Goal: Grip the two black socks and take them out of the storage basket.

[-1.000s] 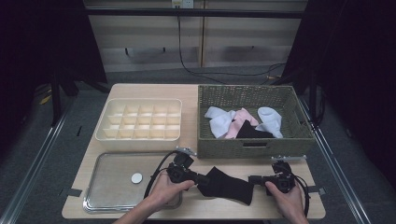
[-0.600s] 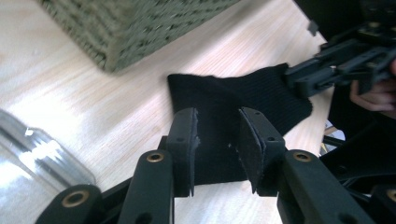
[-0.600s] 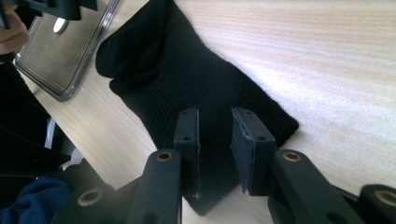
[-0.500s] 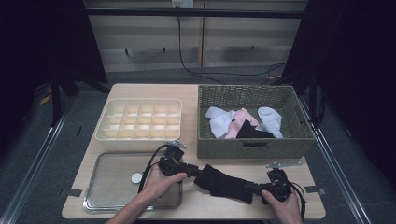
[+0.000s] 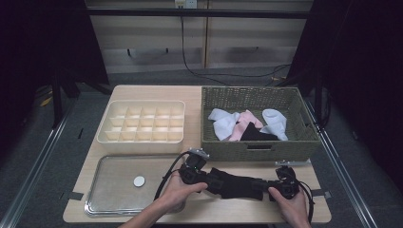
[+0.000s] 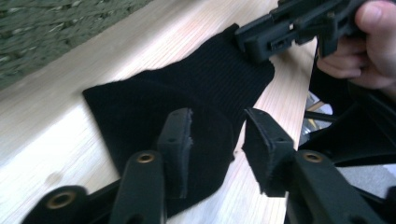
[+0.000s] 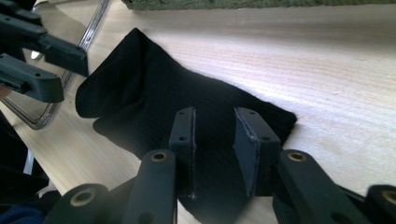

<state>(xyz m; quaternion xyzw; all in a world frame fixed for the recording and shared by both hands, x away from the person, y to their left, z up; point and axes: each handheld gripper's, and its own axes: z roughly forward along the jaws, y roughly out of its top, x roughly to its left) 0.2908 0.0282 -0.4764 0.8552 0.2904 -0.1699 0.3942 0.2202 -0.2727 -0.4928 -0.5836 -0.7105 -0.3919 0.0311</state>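
A black sock lies flat on the wooden table, in front of the basket and between my two grippers. My left gripper stands open at the sock's left end. In the left gripper view, one jaw of my left gripper is over the sock and the other is just past its edge. My right gripper is open at the right end. In the right gripper view, the sock lies under and between the spread jaws of my right gripper.
A green wicker basket at the back right holds white and pink socks. A cream divided organiser sits at the back left. A metal tray with a small white disc lies at the front left, beside my left hand.
The sock, slanted down to the right half a second ago, now lies more level. My left gripper has shifted right and my right gripper has moved slightly away from the table's front edge.
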